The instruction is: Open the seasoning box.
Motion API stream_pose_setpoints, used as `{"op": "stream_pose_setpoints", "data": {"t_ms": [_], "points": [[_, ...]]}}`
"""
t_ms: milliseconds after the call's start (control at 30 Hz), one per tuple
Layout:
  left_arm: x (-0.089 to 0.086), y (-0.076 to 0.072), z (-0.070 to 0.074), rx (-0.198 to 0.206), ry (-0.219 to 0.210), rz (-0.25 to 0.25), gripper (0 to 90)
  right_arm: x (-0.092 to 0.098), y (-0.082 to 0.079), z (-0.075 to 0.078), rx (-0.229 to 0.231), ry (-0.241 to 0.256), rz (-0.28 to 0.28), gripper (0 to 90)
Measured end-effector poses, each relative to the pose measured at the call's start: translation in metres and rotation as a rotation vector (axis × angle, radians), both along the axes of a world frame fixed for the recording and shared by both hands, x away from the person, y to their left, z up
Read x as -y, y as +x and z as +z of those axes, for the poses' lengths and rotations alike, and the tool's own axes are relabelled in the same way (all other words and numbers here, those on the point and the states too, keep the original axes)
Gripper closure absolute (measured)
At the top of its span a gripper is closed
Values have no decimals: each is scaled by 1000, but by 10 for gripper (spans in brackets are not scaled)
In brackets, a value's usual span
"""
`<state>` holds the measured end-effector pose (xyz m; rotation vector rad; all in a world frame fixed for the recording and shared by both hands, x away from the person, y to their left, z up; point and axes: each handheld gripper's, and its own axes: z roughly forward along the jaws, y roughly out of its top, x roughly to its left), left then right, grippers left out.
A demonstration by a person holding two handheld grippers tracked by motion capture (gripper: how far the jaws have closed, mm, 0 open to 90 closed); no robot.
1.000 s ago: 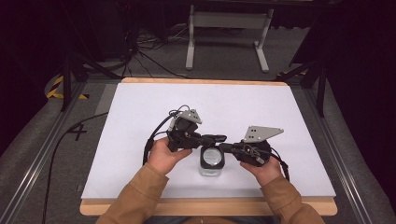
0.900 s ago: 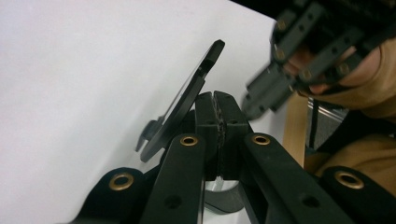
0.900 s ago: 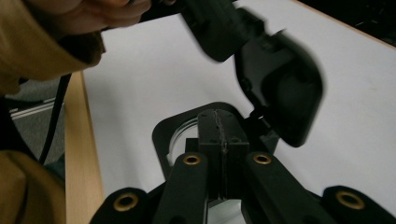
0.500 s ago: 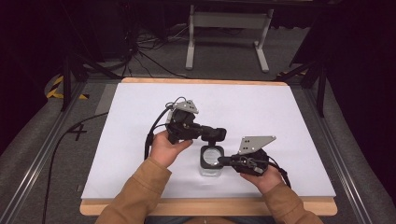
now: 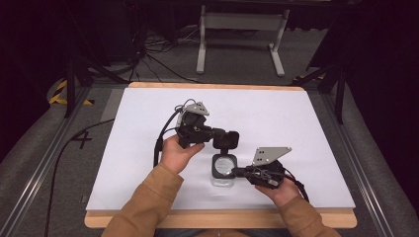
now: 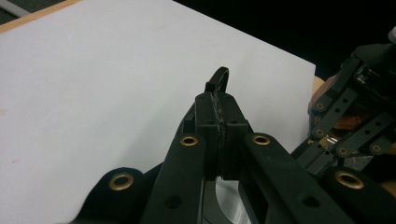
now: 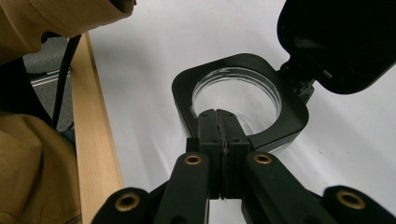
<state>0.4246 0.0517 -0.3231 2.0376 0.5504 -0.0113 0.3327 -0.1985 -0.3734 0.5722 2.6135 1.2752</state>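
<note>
A small clear jar with a square black rim [image 5: 223, 168] stands on the white table top [image 5: 148, 163] near the front edge. Its hinged black lid [image 5: 227, 139] is swung up and open. My left gripper [image 5: 217, 134] is shut on the lid; a curved black edge of the lid [image 6: 219, 77] pokes out past the closed left gripper [image 6: 218, 112]. My right gripper [image 5: 236, 172] comes in from the right, shut. In the right gripper view, the right gripper [image 7: 219, 123] has its tips against the near rim of the jar [image 7: 182, 93], with the lid [image 7: 336, 42] raised behind.
The wooden front edge of the table [image 5: 222, 219] lies just below both hands. A tan sleeve [image 7: 28, 154] and a black cable [image 5: 160, 140] sit left of the jar. A metal stand [image 5: 237, 22] stands beyond the table's far edge.
The left gripper has lifted the lid up and away from the jar, swinging it open. The right gripper has dropped lower and drawn closer to the front edge, staying at the jar's rim.
</note>
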Motion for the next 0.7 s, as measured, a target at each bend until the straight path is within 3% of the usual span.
{"op": "stream_pose_setpoints", "data": {"t_ms": [200, 433, 700], "points": [[-1, 3, -3, -3, -9, 29, 894, 0, 0, 0, 4, 1, -2, 900], [-1, 3, -3, -4, -17, 8, 892, 0, 0, 0, 4, 2, -5, 900], [-13, -7, 11, 19, -19, 0, 848, -1, -1, 2, 5, 10, -3, 900]]}}
